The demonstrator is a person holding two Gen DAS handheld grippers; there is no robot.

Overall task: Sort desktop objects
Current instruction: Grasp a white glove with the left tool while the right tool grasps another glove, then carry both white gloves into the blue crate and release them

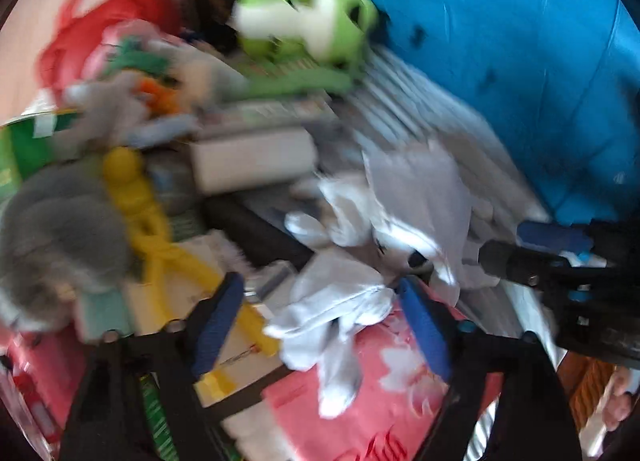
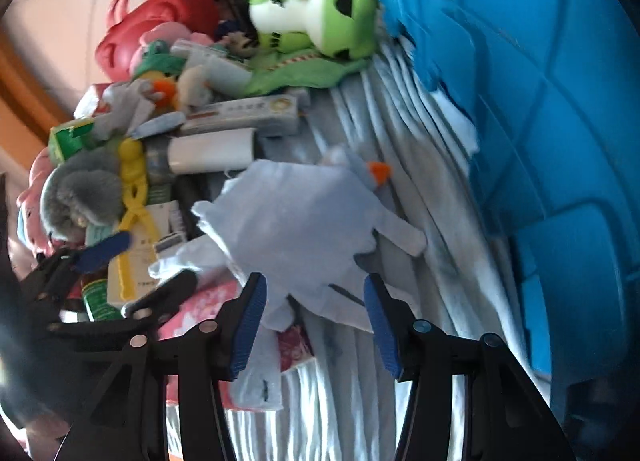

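Observation:
A pale blue plush bird (image 2: 304, 229) with an orange beak lies flat on a striped cloth (image 2: 416, 165), among a heap of toys and boxes. My right gripper (image 2: 314, 329) hangs just over the bird's lower end. Its blue pads stand on either side of the fabric and do not visibly press on it. In the blurred left wrist view the same plush (image 1: 400, 221) looks white. My left gripper (image 1: 320, 325) is open around one of its limbs, with a clear gap at the left pad. The right gripper (image 1: 540, 253) shows at that view's right edge. The left gripper (image 2: 100, 257) appears at the left of the right wrist view.
A big blue bin (image 2: 540, 141) fills the right side. A green frog plush (image 2: 320, 17), a red bag (image 2: 160, 13), a yellow plastic tong toy (image 2: 132, 189), a grey plush (image 2: 84, 193), a white box (image 2: 212, 153) and a pink packet (image 1: 380, 401) crowd the left.

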